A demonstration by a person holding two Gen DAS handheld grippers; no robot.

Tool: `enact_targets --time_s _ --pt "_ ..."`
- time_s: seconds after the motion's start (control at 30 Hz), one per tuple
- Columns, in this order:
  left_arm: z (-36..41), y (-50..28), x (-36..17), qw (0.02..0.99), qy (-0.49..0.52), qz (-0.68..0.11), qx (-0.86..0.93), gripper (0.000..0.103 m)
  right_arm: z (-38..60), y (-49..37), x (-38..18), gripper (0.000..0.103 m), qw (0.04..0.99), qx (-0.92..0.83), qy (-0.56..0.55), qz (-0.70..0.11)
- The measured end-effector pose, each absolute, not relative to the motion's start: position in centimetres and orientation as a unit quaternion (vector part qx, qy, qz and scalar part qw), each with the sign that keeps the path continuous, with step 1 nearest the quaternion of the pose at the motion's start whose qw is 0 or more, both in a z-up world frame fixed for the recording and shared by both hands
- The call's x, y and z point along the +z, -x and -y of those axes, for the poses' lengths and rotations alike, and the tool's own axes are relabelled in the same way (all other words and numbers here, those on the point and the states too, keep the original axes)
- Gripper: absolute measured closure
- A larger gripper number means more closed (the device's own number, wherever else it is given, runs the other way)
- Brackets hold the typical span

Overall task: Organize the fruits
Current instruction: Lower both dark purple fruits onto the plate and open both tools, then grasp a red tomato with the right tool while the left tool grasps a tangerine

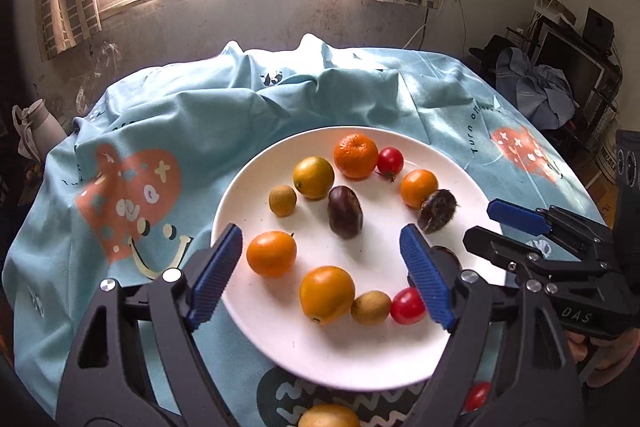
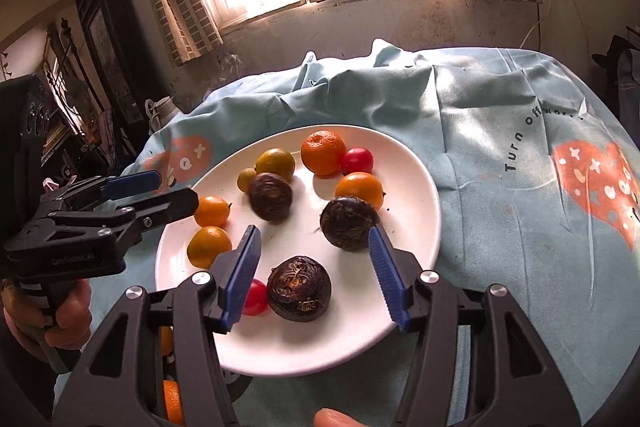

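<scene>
A white plate (image 1: 320, 359) on a light blue cloth holds several fruits: a mandarin (image 1: 355, 155), orange kumquats (image 1: 271, 253), red cherry tomatoes (image 1: 390, 160), small tan longans (image 1: 282, 200) and dark brown water chestnuts (image 1: 345, 211). My left gripper (image 1: 322, 273) is open and empty above the plate's near side. My right gripper (image 2: 314, 271) is open and empty over a water chestnut (image 2: 299, 288) near the plate's (image 2: 416, 187) front rim. It also shows in the left wrist view (image 1: 508, 223) at the right. The left gripper shows in the right wrist view (image 2: 160, 187).
More fruit lies off the plate at the near edge: a yellow fruit (image 1: 328, 415) and a cherry tomato (image 1: 478, 395). The blue cloth (image 1: 168, 115) is rumpled at the back. A wall and window stand behind. Cluttered furniture (image 1: 568, 67) stands to the right.
</scene>
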State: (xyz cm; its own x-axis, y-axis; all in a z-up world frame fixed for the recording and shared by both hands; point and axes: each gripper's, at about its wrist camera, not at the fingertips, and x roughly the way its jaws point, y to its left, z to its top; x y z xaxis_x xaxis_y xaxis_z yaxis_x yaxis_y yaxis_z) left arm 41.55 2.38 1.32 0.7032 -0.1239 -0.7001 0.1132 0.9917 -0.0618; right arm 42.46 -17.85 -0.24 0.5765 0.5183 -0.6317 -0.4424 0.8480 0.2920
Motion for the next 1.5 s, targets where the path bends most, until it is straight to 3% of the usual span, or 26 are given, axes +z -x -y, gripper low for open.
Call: enact_targets --time_s 0.13,0.2,0.4,0.87,1.03,1.2,1.27,1.4,1.5 --pt "-2.5 -36.1 2.7 0.930 -0.016 -0.365 -0.049 0.013 18.3 -39.2 1.1 0.046 0.885 0.288 -0.043 -0.364" --pt "-2.9 -33.2 2.6 0.934 -0.015 -0.356 -0.039 0.005 18.3 -37.4 1.2 0.046 0.882 0.294 -0.038 -0.367" --pt "-4.2 -26.9 -0.6 0.937 0.022 -0.345 -0.038 0.005 17.3 -31.7 -0.6 0.047 0.878 0.284 0.024 -0.384" --pt "-5.1 -25.5 -0.7 0.939 0.035 -0.341 -0.015 0.005 16.1 -30.2 -4.4 0.060 0.844 0.300 0.061 -0.440" --pt "-5.3 -25.4 -0.4 0.941 0.037 -0.337 -0.012 0.005 16.0 -30.4 -5.0 0.071 0.842 0.294 0.066 -0.448" --pt "-4.1 -25.5 -0.9 0.933 0.029 -0.353 -0.056 0.006 17.7 -30.8 -3.6 0.072 0.853 0.289 0.025 -0.435" --pt "-2.4 -25.3 -1.2 0.931 0.004 -0.355 -0.088 0.013 18.4 -30.8 -2.8 0.072 0.858 0.286 0.009 -0.426" --pt "1.4 -24.9 -2.4 0.916 -0.048 -0.368 -0.152 0.039 19.3 -30.9 -1.5 0.072 0.862 0.289 -0.015 -0.416" --pt "3.1 -25.5 -3.3 0.908 -0.070 -0.378 -0.165 0.049 19.4 -30.7 -1.0 0.072 0.864 0.292 -0.020 -0.410"
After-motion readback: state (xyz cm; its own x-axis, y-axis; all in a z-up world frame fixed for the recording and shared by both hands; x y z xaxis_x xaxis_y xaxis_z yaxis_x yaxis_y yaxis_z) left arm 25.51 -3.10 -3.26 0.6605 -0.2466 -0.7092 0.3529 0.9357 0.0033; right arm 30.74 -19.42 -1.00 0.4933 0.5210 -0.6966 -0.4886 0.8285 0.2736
